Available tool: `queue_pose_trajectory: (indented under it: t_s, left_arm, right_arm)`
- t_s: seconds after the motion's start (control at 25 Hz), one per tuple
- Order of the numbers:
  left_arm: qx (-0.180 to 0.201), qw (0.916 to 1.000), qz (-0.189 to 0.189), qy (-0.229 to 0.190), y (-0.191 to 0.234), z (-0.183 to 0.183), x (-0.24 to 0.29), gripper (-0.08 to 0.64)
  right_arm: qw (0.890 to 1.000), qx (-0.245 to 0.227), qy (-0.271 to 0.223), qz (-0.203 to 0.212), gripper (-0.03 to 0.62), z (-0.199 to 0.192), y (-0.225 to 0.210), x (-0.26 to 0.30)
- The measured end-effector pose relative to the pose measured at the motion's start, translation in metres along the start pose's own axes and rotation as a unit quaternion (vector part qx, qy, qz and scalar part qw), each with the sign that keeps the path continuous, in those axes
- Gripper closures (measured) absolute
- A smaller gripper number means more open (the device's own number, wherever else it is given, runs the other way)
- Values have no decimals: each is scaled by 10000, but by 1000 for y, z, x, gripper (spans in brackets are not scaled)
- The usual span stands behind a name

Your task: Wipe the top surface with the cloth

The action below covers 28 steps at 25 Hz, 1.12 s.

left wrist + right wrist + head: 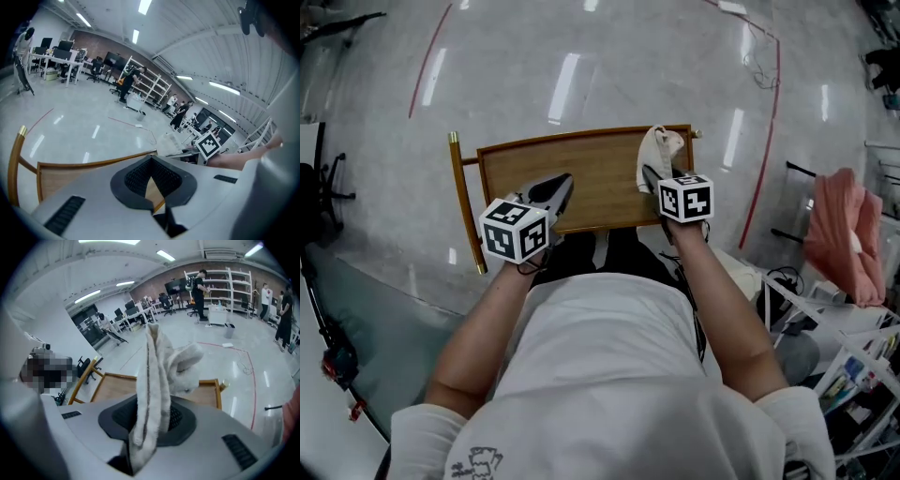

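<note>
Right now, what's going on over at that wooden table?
A person stands over a small wooden table with a tool in each hand. The right tool is clamped on a white cloth, which bunches out past its jaws over the far right part of the top. The left tool has its jaws together with nothing between them and is held over the near left part. I cannot tell whether the cloth is touching the wood.

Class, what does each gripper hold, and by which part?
The right gripper clamps the cloth across its bunched middle; the left gripper holds nothing.
</note>
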<state>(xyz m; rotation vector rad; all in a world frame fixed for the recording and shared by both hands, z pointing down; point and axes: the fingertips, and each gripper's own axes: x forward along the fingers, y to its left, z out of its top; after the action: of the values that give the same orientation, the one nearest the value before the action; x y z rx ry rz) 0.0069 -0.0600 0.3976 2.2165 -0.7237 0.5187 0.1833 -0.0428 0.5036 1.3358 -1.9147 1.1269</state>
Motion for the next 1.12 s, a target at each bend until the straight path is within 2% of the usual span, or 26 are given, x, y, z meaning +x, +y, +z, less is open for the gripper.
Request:
queue_pose_trajectory:
  t_s: [0.08, 0.2, 0.36, 0.48, 0.56, 0.68, 0.76, 0.88, 1.04, 1.12]
  left_arm:
    - [154, 9997, -95, -177, -6, 16, -21, 554]
    - [167, 9981, -338, -480, -16, 36, -54, 554]
    - [283, 9939, -618, -868, -42, 62, -89, 554]
    - [475, 9902, -768, -1063, -68, 74, -107, 554]
    - [785, 9864, -748, -1233, -90, 73, -119, 554]
    - [1304, 9783, -514, -1527, -120, 63, -134, 554]
    - [1337, 9766, -378, -1641, -133, 51, -141, 554]
    - [1233, 9777, -357, -1659, -162, 31, -148, 554]
    - [1486, 9740, -235, -1692, -200, 2, -152, 554]
    - [1406, 9735, -127, -1798, -209, -9, -159, 554]
  right_arm:
    - [9992, -172, -358, 70, 494, 24, 28, -19]
    - [9931, -479, -1024, 322, 494, 59, 78, -50]
    - [9745, -926, -1924, 688, 494, 101, 140, -107]
    - [9572, -1225, -2478, 857, 494, 118, 172, -151]
    - [9457, -1405, -2788, 901, 494, 113, 187, -183]
    - [9294, -1532, -3214, 972, 494, 100, 199, -230]
    - [9214, -1539, -3408, 1061, 494, 93, 206, -253]
    - [9168, -1618, -3457, 1171, 494, 76, 208, -278]
    - [9143, -1730, -3446, 1239, 494, 34, 198, -306]
    - [9163, -1660, -3408, 1290, 494, 13, 194, -313]
